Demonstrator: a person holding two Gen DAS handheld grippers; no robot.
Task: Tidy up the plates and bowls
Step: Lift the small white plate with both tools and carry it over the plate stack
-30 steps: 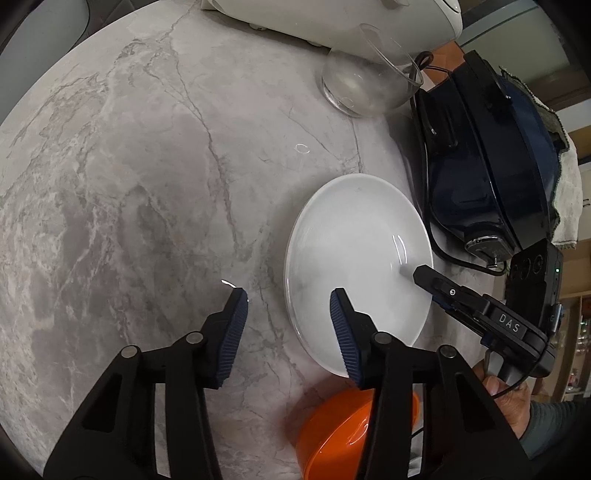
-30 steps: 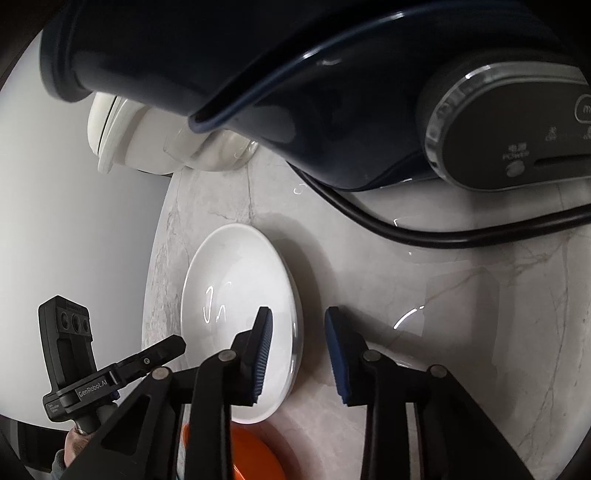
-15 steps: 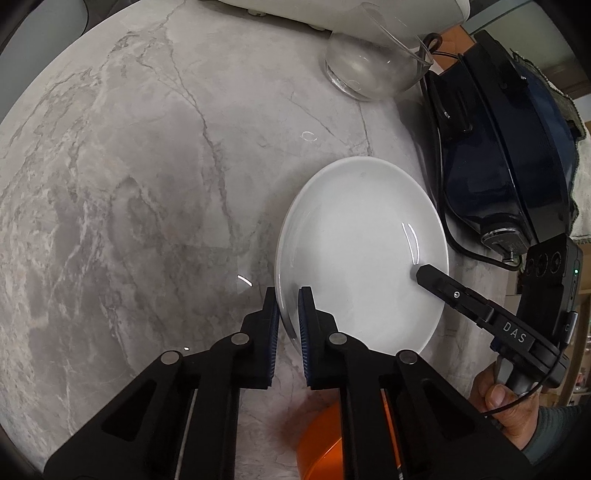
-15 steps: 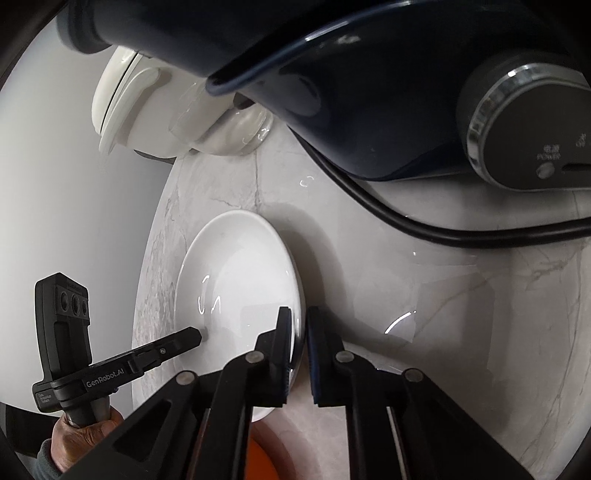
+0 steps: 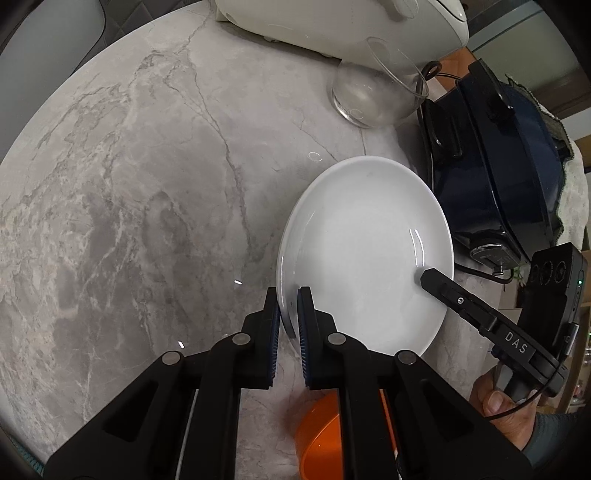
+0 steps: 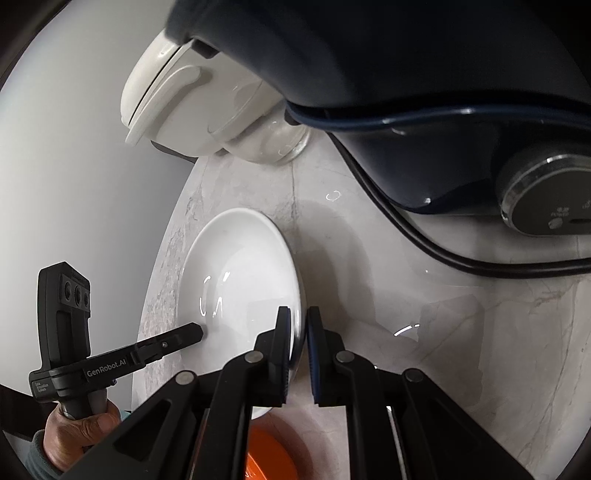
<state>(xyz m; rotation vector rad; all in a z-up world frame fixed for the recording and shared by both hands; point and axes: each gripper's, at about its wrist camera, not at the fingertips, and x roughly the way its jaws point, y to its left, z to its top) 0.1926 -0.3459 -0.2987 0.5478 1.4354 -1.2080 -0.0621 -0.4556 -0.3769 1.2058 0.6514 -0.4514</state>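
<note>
A white plate (image 5: 365, 254) is held by its rim between both grippers, just above the grey marble table (image 5: 147, 221). My left gripper (image 5: 288, 299) is shut on the plate's left edge. My right gripper (image 6: 297, 314) is shut on the opposite edge, and its finger (image 5: 443, 290) shows over the plate's right rim in the left wrist view. In the right wrist view the plate (image 6: 240, 280) casts a shadow on the table beside it. An orange bowl (image 5: 325, 435) sits below the plate at the near edge, partly hidden by my fingers.
A dark blue electric cooker (image 5: 498, 166) stands close to the plate's right, its black cord (image 6: 443, 258) lying on the table. A clear glass (image 5: 373, 96) and a white appliance (image 5: 332, 26) stand at the back. A person's hand (image 5: 498, 398) holds the right gripper.
A second ago both grippers stood open astride the plate's rim. Both then shut on it, and the plate has since come up slightly off the table.
</note>
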